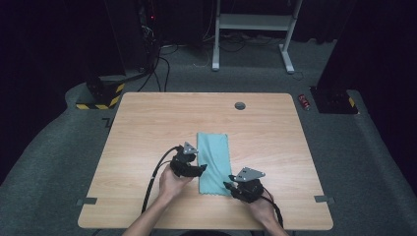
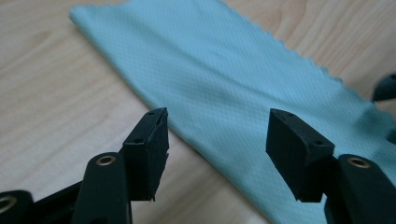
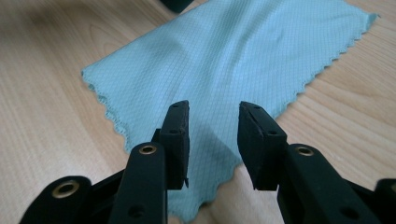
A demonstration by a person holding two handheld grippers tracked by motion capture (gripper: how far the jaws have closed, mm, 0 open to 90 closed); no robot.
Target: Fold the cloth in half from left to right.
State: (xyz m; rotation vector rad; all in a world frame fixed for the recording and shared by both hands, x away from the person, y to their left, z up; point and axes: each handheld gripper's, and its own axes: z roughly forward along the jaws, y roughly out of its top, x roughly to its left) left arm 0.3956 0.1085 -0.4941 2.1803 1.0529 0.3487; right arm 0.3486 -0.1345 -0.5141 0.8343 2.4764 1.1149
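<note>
Wooden table (image 1: 147,128): cloth (image 1: 214,162) lies lengthwise away from me, between my open, empty left gripper (image 1: 202,168) and right gripper (image 1: 228,186).

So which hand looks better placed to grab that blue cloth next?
Probably the right gripper: its open jaws already sit over the near corner of the cloth. The left gripper is open too, but straddles the cloth's long edge, partly over bare table.
</note>
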